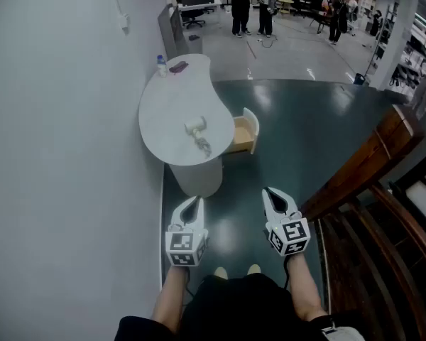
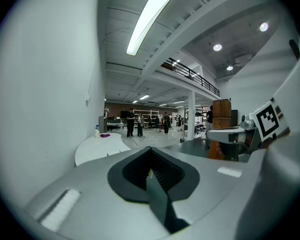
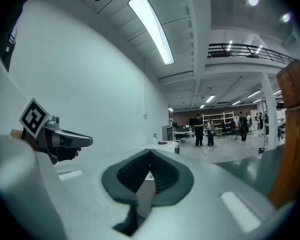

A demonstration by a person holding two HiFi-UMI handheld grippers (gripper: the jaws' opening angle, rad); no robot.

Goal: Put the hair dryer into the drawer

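The white hair dryer (image 1: 196, 127) lies on the white rounded table (image 1: 163, 112), its cord trailing toward the near edge. Under the table's right side a drawer (image 1: 246, 133) with a wooden inside stands pulled out. Both grippers hang low near the person's body, well short of the table. The left gripper (image 1: 194, 201) is shut with nothing between its jaws, and it is also shut in its own view (image 2: 150, 150). Beside it the right gripper (image 1: 270, 191) is shut and empty too, with jaw tips meeting (image 3: 150, 152). The hair dryer shows in neither gripper view.
A bottle (image 1: 161, 65) and a purple item (image 1: 178, 67) sit at the table's far end. A white wall runs along the left. A wooden stair rail (image 1: 362, 163) slants at the right. People (image 1: 239, 6) stand far back on the dark green floor (image 1: 298, 141).
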